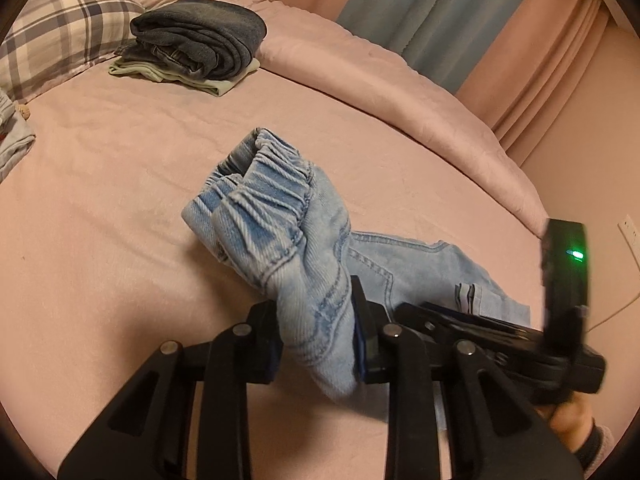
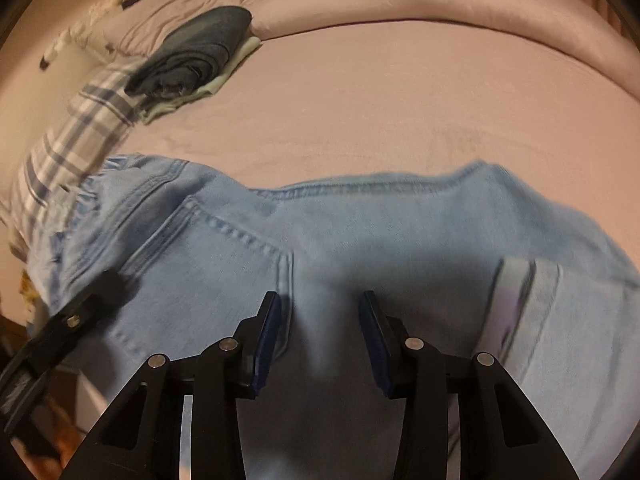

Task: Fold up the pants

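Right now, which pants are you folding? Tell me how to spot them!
Look at the pink bed. At its near edge, close to the tools, lie the light blue jeans, their gathered stretchy waistband lifted by the left tool. The other pants are dark, already folded and stacked by the plaid pillow.

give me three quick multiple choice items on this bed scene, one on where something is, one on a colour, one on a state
1. Where does the folded dark pile lie?
A. far side of the bed, by the plaid pillow
B. on the floor
C. on a chair

2. What colour are the pants being folded?
A. black
B. light blue
C. red

3. What is the left tool doing?
A. hanging open above the bed
B. shut on the pants
C. gripping the pillow

Answers: 1 A, it sits on the pink sheet beside the pillow. 2 B, pale blue denim. 3 B, denim is bunched between its fingers.
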